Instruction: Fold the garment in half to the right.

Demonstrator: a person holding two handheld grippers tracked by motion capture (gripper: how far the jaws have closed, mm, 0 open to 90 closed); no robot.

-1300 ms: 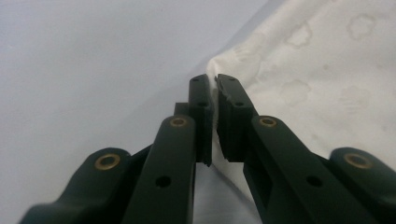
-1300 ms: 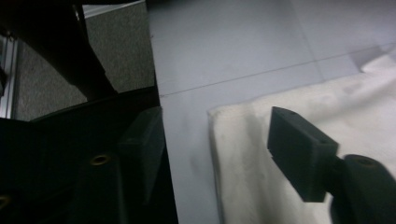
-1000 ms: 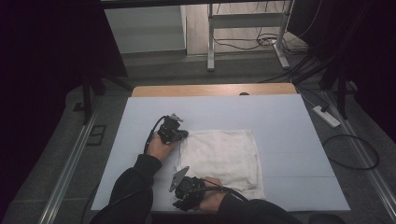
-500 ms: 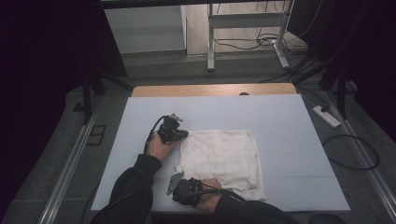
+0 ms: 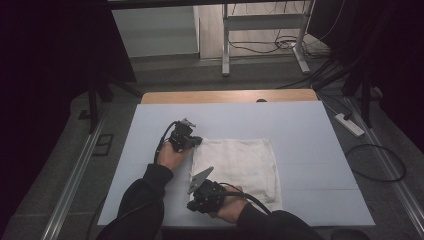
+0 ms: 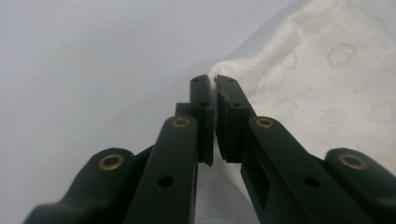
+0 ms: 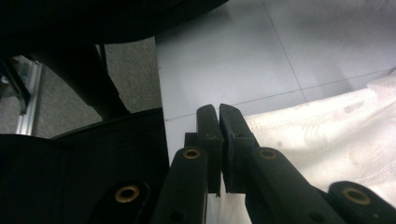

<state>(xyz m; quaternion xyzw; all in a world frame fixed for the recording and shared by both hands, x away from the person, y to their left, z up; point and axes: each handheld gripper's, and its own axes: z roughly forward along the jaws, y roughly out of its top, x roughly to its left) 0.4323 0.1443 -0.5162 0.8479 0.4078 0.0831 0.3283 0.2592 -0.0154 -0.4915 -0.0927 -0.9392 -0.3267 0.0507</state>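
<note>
- On the pale surface (image 5: 310, 130), a white cloth (image 5: 245, 162) lies flat just right of centre, both claws at its left edge
- Left claw (image 5: 196, 142) is clamped on the cloth's far-left corner; a thin pinch like that could slip if pulled hard
- Right claw (image 5: 196, 206) has just been closing and is now together at the near-left corner; in the right gripper view I cannot tell whether fabric is caught, so a lift might leave that corner behind
- Cloth looks soft and textured, with faint embossed flower shapes, a stitched hem and slight rumpling
</note>
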